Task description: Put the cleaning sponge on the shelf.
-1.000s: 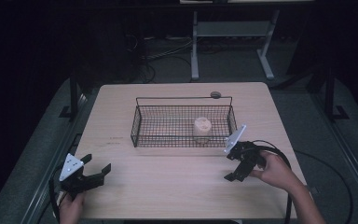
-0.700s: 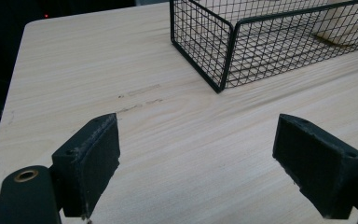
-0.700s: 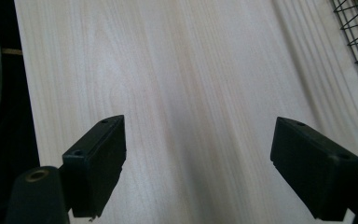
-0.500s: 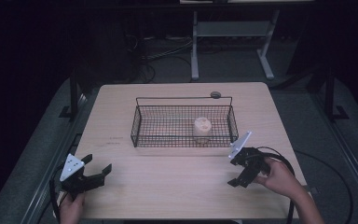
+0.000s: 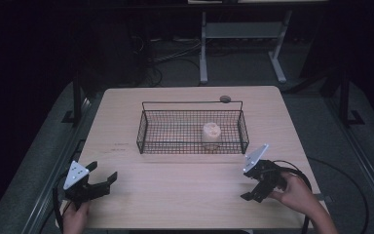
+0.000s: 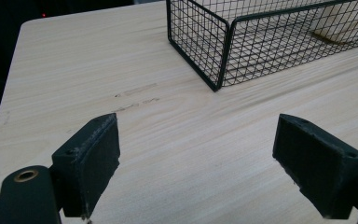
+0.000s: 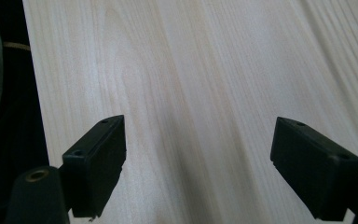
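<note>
Basket (image 5: 193, 127) of black wire stands ahead of both tools, one pale cylinder (image 5: 211, 135) inside. Left tool (image 5: 99, 178) and right tool (image 5: 254, 187), jaws wide and empty, sit over bare desk (image 5: 175, 185). One small disc (image 5: 225, 99) lies beyond.

The room is dim, its far side lost in near-black. A pale wood-grain rectangular bench (image 5: 175, 195) catches what light there is. Around it lies a grey floor (image 5: 321, 117). Beyond the bench's far edge stands a light grey metal frame with two legs (image 5: 238, 44), and dark cables (image 5: 160, 58) lie tangled on the floor near its left leg.
</note>
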Demonstrator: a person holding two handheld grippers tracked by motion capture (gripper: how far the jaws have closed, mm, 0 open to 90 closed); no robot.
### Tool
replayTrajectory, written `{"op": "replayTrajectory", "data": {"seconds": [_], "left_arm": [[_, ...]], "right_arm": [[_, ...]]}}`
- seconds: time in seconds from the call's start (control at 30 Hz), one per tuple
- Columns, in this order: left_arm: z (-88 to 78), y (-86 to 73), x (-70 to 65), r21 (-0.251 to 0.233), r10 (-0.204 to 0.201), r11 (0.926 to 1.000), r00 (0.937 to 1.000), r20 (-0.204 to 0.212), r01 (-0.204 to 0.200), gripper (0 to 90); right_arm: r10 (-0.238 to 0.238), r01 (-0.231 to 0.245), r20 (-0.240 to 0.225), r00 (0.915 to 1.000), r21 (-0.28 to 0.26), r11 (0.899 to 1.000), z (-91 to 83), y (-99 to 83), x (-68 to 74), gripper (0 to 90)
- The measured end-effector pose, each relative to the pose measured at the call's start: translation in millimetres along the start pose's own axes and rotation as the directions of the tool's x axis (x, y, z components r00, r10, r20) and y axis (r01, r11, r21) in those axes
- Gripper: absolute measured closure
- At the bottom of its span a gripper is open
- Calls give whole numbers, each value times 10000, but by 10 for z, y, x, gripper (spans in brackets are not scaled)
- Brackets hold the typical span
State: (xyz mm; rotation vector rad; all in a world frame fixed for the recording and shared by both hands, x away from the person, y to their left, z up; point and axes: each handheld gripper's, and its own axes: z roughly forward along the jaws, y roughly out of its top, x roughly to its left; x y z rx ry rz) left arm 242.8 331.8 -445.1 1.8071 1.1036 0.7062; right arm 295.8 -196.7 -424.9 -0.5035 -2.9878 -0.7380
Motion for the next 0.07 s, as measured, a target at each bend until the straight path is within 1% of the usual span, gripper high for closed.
{"op": "replayTrajectory", "data": {"seconds": [0.07], "left_arm": [[2, 1, 2, 31, 31, 10000, 10000, -3, -31, 140]], "right_arm": [[-11, 11, 18, 10000, -70, 10000, -8, -12, 10, 177]]}}
